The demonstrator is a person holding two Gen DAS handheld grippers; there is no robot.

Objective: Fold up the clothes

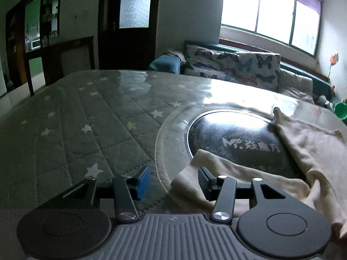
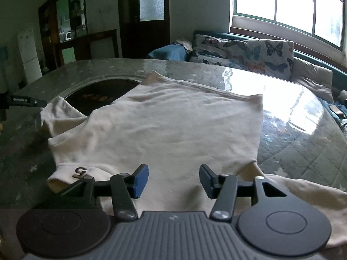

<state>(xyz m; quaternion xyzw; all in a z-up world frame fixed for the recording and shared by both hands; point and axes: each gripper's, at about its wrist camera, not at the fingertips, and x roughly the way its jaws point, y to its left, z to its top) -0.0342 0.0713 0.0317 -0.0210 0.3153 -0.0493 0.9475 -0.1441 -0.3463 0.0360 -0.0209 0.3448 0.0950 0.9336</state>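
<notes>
Hovering both tools over a cream cotton t-shirt (image 2: 164, 125) spread flat on the glass-topped quilted table (image 1: 71, 117).

Right gripper (image 2: 173, 178) hangs released above the shirt's near hem, body stretching away toward the window. Left gripper (image 1: 174, 179), also released and empty, sits just beside the crumpled left sleeve (image 1: 216, 164), so it's nearer that edge; plenty of bare table further left.

The cream shirt (image 2: 173, 125) hid part of the dark round plate (image 2: 97, 99) beside it; the plate's lettering was unreadable, and the shirt's near hem ran under the camera housing.
</notes>
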